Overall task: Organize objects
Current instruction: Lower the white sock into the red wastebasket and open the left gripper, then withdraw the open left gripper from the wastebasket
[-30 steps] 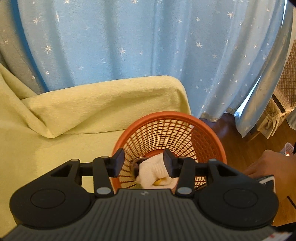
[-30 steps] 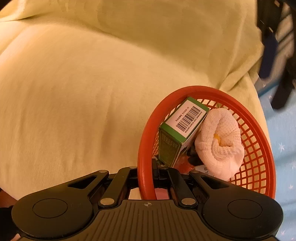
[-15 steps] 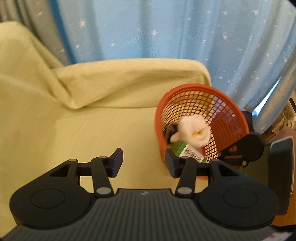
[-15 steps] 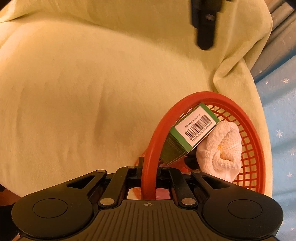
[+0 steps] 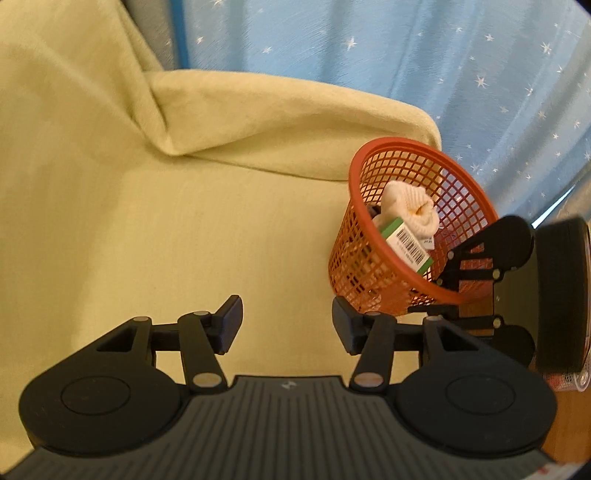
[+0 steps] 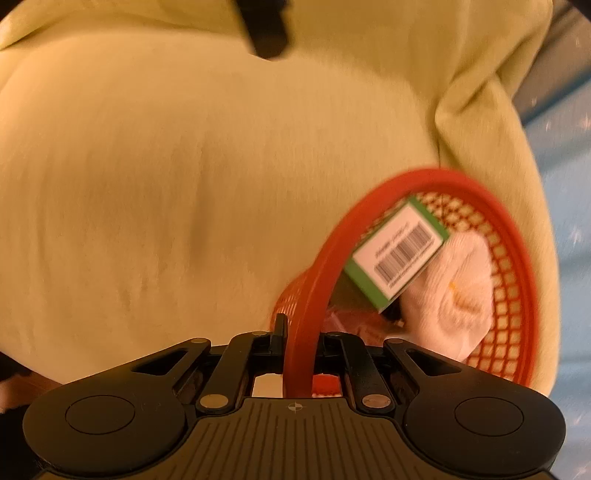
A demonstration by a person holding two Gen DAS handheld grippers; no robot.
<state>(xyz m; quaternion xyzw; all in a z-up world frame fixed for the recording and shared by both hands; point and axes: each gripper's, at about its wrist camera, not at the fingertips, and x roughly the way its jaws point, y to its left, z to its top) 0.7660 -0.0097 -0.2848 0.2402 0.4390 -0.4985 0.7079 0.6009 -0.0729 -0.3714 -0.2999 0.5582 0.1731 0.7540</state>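
Observation:
An orange mesh basket [image 5: 373, 258] [image 6: 513, 295] sits tilted on the yellow-covered sofa seat, near its armrest. Inside lie a green and white box with a barcode [image 5: 408, 249] [image 6: 400, 251] and a rolled white sock [image 5: 410, 206] [image 6: 458, 295]. My right gripper [image 6: 297, 338] [image 5: 439, 295] is shut on the basket's near rim. My left gripper [image 5: 286, 325] hovers over the bare seat to the left of the basket; its jaws are opening and nothing is between them.
A yellow cover [image 5: 147, 221] drapes the sofa seat, back and armrest. A blue star-print curtain [image 5: 406, 55] hangs behind. Wooden floor [image 5: 569, 424] shows at the lower right. One left gripper finger [image 6: 266, 29] shows dark at the top of the right wrist view.
My left gripper has drawn out of the basket and moved left over the seat, its jaws wider. The sock lies in the basket. The basket has tilted in the right gripper's hold.

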